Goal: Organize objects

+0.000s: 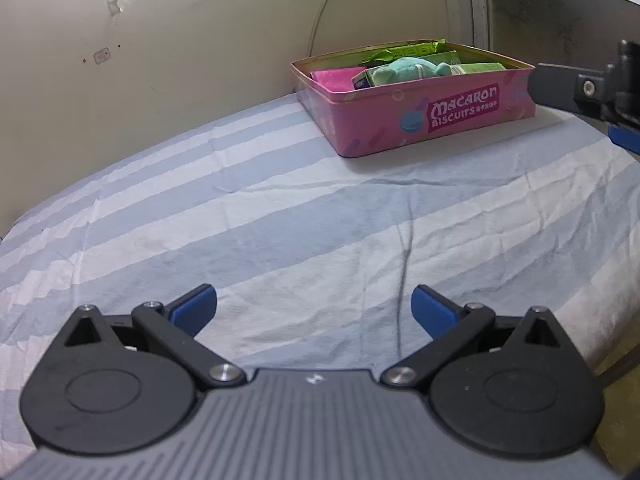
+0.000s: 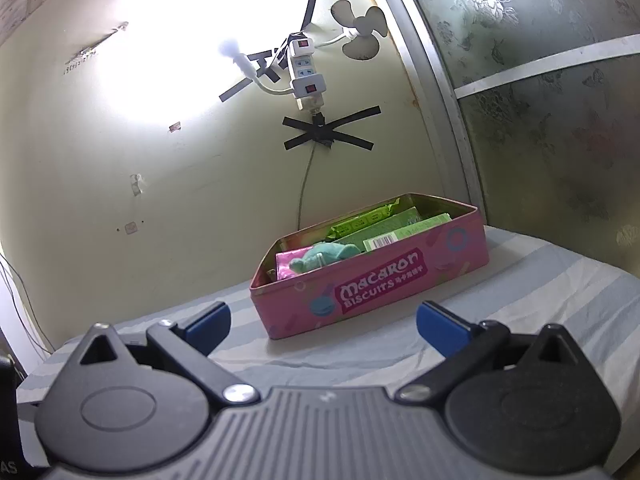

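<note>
A pink "Macaron Biscuits" tin (image 1: 432,124) (image 2: 372,292) stands open on the striped bedsheet near the wall. Inside lie a teal plush toy (image 1: 408,69) (image 2: 326,256), a pink packet (image 1: 336,79) (image 2: 286,264) and green boxes and wrappers (image 1: 436,58) (image 2: 384,224). My left gripper (image 1: 314,310) is open over bare sheet, well in front of the tin, with nothing between its blue pads. My right gripper (image 2: 323,326) is also open and empty, just in front of the tin's long side. Part of the right gripper (image 1: 592,92) shows at the right edge of the left wrist view.
The blue and white striped sheet (image 1: 280,220) covers the bed, with its edge dropping off at the right. A wall (image 2: 160,180) stands behind the tin with a power strip (image 2: 306,68), taped cable and small fan (image 2: 360,34). A patterned glass door (image 2: 560,120) is at the right.
</note>
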{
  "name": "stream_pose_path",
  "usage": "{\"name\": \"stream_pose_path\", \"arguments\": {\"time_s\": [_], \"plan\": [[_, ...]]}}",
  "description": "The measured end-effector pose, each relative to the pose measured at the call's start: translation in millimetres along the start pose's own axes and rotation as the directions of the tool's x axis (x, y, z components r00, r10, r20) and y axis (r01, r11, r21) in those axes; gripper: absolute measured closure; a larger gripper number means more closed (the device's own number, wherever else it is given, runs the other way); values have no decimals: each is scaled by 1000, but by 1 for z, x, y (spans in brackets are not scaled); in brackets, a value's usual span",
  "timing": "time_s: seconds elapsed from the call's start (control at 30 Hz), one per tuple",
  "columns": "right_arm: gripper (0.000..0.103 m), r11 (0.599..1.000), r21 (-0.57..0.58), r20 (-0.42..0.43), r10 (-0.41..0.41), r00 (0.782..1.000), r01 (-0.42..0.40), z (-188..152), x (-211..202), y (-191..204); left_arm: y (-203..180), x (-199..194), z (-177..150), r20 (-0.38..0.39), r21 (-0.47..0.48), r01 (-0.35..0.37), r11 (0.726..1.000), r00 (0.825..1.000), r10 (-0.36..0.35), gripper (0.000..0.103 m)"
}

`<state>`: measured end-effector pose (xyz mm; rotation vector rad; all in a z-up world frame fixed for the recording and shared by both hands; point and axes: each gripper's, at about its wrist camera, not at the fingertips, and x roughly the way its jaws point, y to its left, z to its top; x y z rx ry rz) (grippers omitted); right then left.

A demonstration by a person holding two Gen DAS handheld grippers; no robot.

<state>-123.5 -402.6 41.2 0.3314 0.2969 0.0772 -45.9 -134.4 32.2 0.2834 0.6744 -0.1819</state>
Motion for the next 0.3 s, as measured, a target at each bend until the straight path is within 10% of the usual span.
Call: {"name": "stream_pose_path", "arguments": {"time_s": [0.3], "plan": [[0, 1000, 5, -2, -9, 1000, 9, -2, 2, 0, 4, 4, 1, -5, -8, 29, 1000, 1000, -29, 0]]}}
